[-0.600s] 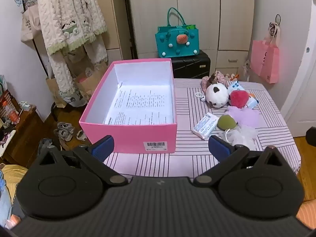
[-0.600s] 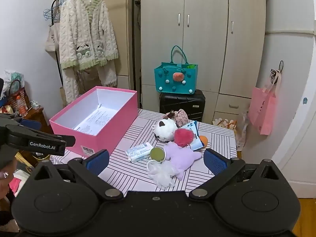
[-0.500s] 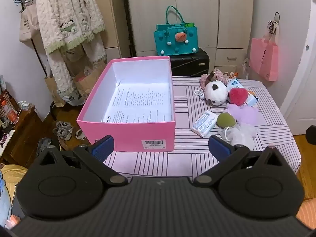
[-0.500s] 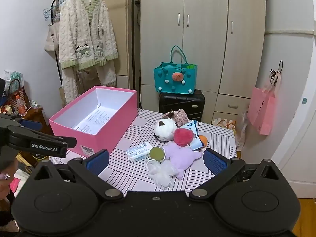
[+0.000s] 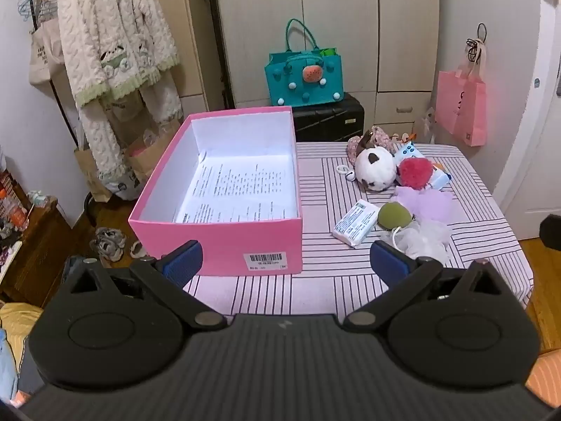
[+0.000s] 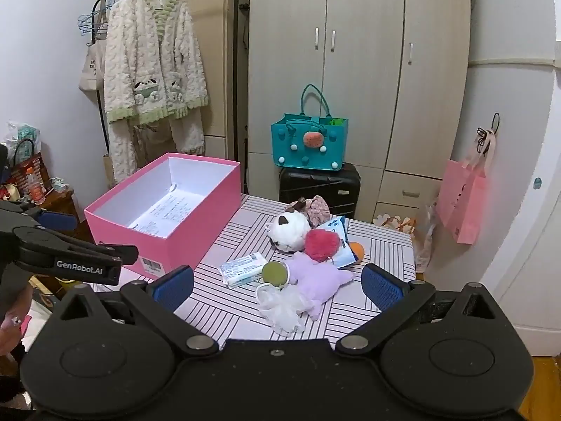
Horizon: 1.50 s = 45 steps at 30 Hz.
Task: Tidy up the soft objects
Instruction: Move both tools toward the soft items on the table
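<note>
1. Change first: against the view of half a second ago, our left wrist camera sits a little farther back and higher, so the open pink cardboard box (image 5: 224,189) and the striped tablecloth (image 5: 315,287) show more fully; nothing on the table has shifted.
2. We hold the left gripper (image 5: 284,259) and the right gripper (image 6: 277,280) spread wide, empty, clear of everything; sorting has not begun.
3. The soft heap lies at three o'clock of the box: round white panda plush (image 5: 375,170), fluffy red pompom (image 5: 415,173), lilac plush (image 6: 315,277), olive round sponge (image 5: 394,214), white mesh puff (image 6: 280,307).
4. The box holds only a printed paper sheet (image 5: 238,189).
5. A white tissue pack (image 5: 354,222), touching the sponge at its nine o'clock, lies between heap and box.
</note>
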Motion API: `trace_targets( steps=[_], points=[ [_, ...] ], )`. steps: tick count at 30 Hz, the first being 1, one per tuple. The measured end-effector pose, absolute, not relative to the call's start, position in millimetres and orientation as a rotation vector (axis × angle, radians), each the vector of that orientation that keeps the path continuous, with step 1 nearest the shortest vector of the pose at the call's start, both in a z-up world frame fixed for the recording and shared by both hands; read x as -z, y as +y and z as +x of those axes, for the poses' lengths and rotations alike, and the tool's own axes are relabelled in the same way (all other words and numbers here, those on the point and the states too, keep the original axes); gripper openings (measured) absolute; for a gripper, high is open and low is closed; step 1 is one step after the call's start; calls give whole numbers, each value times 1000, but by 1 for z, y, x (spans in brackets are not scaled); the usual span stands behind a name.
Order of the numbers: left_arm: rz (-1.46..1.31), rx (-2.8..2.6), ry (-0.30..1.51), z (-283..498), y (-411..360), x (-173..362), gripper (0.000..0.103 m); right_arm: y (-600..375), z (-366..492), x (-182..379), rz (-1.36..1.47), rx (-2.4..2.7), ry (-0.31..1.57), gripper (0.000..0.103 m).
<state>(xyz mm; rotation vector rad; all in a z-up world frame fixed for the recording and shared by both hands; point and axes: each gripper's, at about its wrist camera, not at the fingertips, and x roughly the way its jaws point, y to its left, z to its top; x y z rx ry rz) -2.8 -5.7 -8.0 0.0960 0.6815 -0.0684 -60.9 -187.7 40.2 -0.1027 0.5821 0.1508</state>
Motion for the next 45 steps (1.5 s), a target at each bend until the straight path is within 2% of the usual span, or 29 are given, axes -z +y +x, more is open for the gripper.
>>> trace_targets(
  steps=[30,45],
  points=[
    [122,15,586,-15,7,26,103,-197,-60,-19,-96,-57,563,103],
    [195,23,574,-12,8,11,103,-199,-57,-21,-125,-93,595,103]
  ],
)
